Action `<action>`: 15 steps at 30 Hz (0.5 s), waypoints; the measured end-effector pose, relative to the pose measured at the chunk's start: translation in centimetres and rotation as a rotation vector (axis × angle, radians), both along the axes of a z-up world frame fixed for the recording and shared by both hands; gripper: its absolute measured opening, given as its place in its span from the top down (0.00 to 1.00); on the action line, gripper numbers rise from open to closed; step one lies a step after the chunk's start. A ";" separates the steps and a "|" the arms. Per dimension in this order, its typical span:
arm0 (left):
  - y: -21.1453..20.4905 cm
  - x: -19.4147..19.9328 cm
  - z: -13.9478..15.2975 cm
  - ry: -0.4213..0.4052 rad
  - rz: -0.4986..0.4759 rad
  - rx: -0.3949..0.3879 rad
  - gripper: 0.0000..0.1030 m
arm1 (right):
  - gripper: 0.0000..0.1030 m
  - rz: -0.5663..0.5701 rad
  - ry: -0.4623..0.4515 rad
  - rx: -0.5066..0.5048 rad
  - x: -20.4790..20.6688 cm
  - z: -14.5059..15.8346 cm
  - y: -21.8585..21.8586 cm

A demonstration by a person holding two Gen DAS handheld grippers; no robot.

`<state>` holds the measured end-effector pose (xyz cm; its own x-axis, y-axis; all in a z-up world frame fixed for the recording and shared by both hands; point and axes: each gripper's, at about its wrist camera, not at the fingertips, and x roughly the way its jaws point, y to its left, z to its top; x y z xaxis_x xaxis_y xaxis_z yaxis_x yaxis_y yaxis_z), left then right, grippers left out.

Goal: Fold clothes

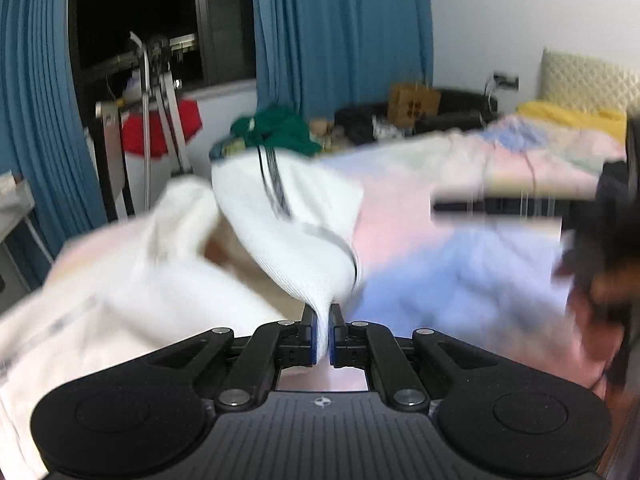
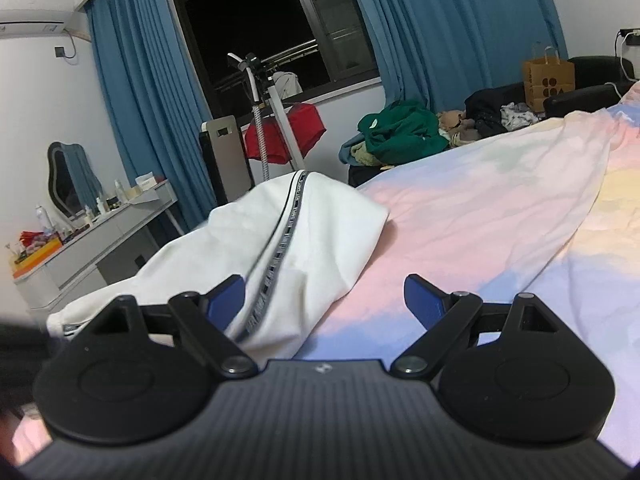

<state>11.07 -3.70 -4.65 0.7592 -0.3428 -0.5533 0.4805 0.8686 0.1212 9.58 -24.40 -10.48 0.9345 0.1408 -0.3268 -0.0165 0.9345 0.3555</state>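
Left wrist view: one white garment [image 1: 288, 224] with one dark side stripe, lying on the pastel bedsheet [image 1: 440, 264]; a bunched fold is pinched tight between the closed jaws of the left gripper [image 1: 322, 334], cloth rising away from it. Right wrist view: same garment [image 2: 280, 232], long axis and stripe running away toward the window [image 2: 256, 32]; right gripper [image 2: 324, 300] spread wide, holding nothing.
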 end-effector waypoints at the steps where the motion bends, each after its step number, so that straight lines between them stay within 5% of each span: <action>1: 0.2 0.0 -0.8 0.013 0.006 0.002 0.94 | 0.15 0.012 0.005 0.008 -0.1 0.0 0.0; 9: 1.5 0.2 -6.6 0.116 0.057 0.004 0.90 | 0.15 0.063 0.074 0.014 0.3 -0.8 1.3; 15: 3.9 -0.4 -4.3 0.135 0.117 -0.233 0.49 | 0.15 0.040 0.064 0.054 0.0 -0.4 0.5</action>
